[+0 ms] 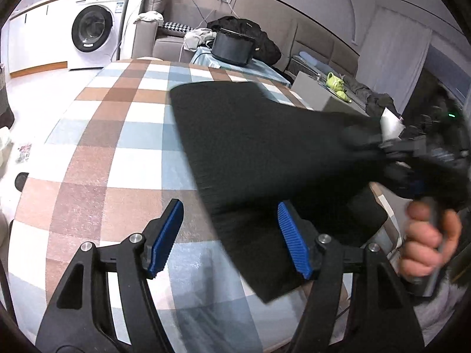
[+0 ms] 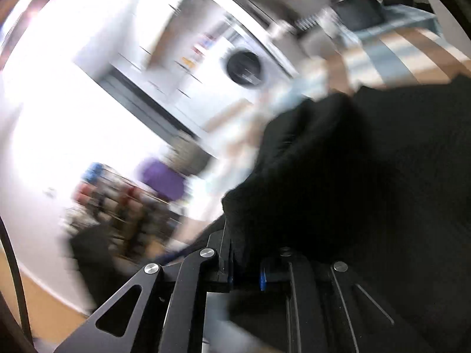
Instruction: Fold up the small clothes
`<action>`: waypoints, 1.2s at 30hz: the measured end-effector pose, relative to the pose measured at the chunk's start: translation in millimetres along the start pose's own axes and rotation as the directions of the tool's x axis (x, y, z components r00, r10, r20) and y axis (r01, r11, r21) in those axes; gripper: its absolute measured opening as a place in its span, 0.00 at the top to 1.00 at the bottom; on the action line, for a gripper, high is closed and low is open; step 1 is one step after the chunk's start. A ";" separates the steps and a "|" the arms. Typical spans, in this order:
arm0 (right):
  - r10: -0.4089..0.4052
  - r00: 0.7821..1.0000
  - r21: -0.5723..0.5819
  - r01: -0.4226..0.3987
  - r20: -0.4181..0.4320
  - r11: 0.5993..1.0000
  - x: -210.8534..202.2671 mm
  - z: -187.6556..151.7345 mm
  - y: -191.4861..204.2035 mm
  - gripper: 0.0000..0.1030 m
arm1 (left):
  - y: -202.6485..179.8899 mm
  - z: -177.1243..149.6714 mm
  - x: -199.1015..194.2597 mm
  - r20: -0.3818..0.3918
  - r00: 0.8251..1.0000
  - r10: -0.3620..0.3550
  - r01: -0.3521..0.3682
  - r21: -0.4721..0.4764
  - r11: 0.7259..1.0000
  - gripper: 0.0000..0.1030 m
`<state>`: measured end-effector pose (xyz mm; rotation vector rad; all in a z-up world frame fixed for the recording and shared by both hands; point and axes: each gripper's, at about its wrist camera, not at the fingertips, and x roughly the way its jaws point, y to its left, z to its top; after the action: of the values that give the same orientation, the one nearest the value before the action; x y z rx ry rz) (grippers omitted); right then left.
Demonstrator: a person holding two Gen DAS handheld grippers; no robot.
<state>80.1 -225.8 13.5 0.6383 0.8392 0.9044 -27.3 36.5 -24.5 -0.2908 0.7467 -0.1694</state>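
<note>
Right now the right claw [image 2: 245,267] is clenched on a corner of the black cloth [image 1: 265,153], lifting it off the checkered desk [image 1: 117,147], w/ the left claw [image 1: 229,238] released, fingers wide apart, its right pad over the cloth's near edge, washer [image 1: 94,26] beyond.

My table wears a checked cloth [image 1: 117,135] in brown, blue and white. Beyond its far edge I see a grey sofa [image 1: 164,44] with a dark bin [image 1: 232,48] on a blue-covered stand. A white washing machine [image 1: 94,28] sits under a counter, and a yellow-green teapot [image 1: 335,81] rests on a grey low table
</note>
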 end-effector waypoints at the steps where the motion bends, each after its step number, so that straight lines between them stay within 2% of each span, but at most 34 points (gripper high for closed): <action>1: 0.003 1.000 0.023 -0.003 0.024 1.000 -11.0 -2.6 1.8 0.89 | 1.9 -0.8 -0.7 -0.003 1.000 -0.001 0.001 -0.004 1.000 0.38; 3: -0.070 0.997 0.051 0.069 0.013 0.996 -16.5 -11.3 -4.6 0.89 | 2.3 -2.4 -0.1 -0.014 1.000 -0.004 0.003 -0.009 1.000 0.38; 4: -0.130 0.991 0.057 0.132 -0.025 0.990 -15.9 -18.3 -12.3 0.88 | 0.2 -3.6 1.5 -0.023 1.000 -0.006 0.006 -0.006 1.000 0.38; 5: -0.204 0.975 0.050 0.209 -0.086 0.977 -11.5 -27.2 -22.7 0.87 | -1.4 -4.6 3.1 -0.031 0.999 -0.007 0.007 -0.001 1.000 0.38; 6: -0.284 0.947 0.033 0.292 -0.149 0.956 -6.7 -36.8 -34.0 0.85 | -2.6 -7.0 4.3 -0.041 0.999 -0.009 0.010 0.012 1.000 0.38; 8: -0.403 0.895 0.012 0.413 -0.193 0.911 -7.1 -49.2 -49.3 0.83 | -19.0 -2.3 17.5 -0.054 0.999 -0.006 0.008 0.024 1.000 0.38; 9: -0.398 0.898 0.018 0.409 -0.187 0.913 -11.2 -50.5 -52.2 0.82 | -21.5 -4.3 18.6 -0.063 0.998 -0.012 0.014 0.032 0.999 0.38; 10: -0.380 0.910 0.033 0.390 -0.167 0.920 -20.0 -50.9 -52.2 0.75 | -25.6 -4.8 20.8 -0.069 0.997 -0.019 0.022 0.039 0.999 0.38; 12: -0.426 0.900 0.014 0.429 -0.093 0.903 -34.4 -44.5 -44.9 0.61 | -31.6 -6.5 25.0 -0.073 0.997 -0.030 0.034 0.053 0.998 0.38; 14: -0.459 0.888 -0.041 0.460 0.017 0.887 -45.2 -32.5 -29.7 0.60 | -35.0 -8.8 30.0 -0.083 0.996 -0.028 0.033 0.063 0.997 0.38; 15: -0.454 0.890 -0.047 0.455 0.028 0.889 -46.6 -26.2 -29.3 0.60 | -35.4 -8.9 31.8 -0.086 0.996 -0.027 0.033 0.060 0.998 0.38; 16: -0.432 0.902 -0.050 0.433 0.031 0.900 -41.5 -18.6 -26.0 0.60 | -35.2 -9.8 33.2 -0.091 0.995 -0.028 0.033 0.055 0.998 0.38; 18: -0.395 0.918 -0.050 0.395 0.004 0.917 -21.3 -7.4 -26.6 0.60 | -35.1 -10.5 36.1 -0.102 0.994 -0.032 0.037 0.048 0.998 0.38; 22: -0.375 0.924 -0.024 0.375 -0.077 0.927 23.0 18.9 -46.1 0.60 | -34.7 -10.7 34.6 -0.101 0.995 -0.020 0.026 0.054 0.998 0.38; 24: -0.373 0.915 0.038 0.383 -0.152 0.923 50.1 36.1 -65.1 0.60 | -31.5 -11.2 33.4 -0.100 0.995 -0.022 0.026 0.044 0.999 0.38; 26: -0.379 0.903 0.033 0.393 -0.202 0.919 72.2 45.7 -74.8 0.61 | -27.9 -11.0 34.4 -0.103 0.995 -0.018 0.022 0.037 0.999 0.38; 27: -0.395 0.892 0.032 0.411 -0.220 0.911 82.0 48.8 -80.5 0.63 | -25.9 -10.3 35.1 -0.105 0.994 -0.015 0.019 0.033 0.999 0.38; 29: -0.393 0.891 -0.015 0.401 -0.226 0.916 96.2 56.8 -81.5 0.79 | -22.1 -8.6 35.5 -0.104 0.995 -0.013 0.015 0.019 1.000 0.38; 30: -0.389 0.894 -0.043 0.390 -0.221 0.920 98.1 59.6 -75.5 0.93 | -20.9 -8.2 35.1 -0.103 0.995 -0.016 0.017 0.012 1.000 0.38; 31: -0.358 0.917 -0.084 0.349 -0.173 0.933 92.8 64.0 -63.4 0.95 | -20.5 -7.8 34.4 -0.101 0.995 -0.019 0.021 0.010 1.000 0.38; 32: -0.352 0.927 -0.120 0.337 -0.128 0.934 87.4 68.4 -53.9 0.95 | -20.9 -7.5 33.5 -0.099 0.995 -0.020 0.021 0.012 1.000 0.38; 34: -0.374 0.927 -0.202 0.365 -0.005 0.909 68.3 79.4 -31.3 0.96 | -21.7 -6.8 33.0 -0.094 0.995 -0.016 0.018 0.020 1.000 0.38; 36: -0.411 0.910 -0.218 0.411 0.050 0.885 57.4 86.9 -24.4 0.96 | -22.2 -7.2 33.5 -0.098 0.995 -0.020 0.022 0.018 1.000 0.38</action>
<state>183.4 -198.9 20.5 0.2462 0.8162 0.5968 -9.2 5.5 -44.0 -0.2734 0.8387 -0.2117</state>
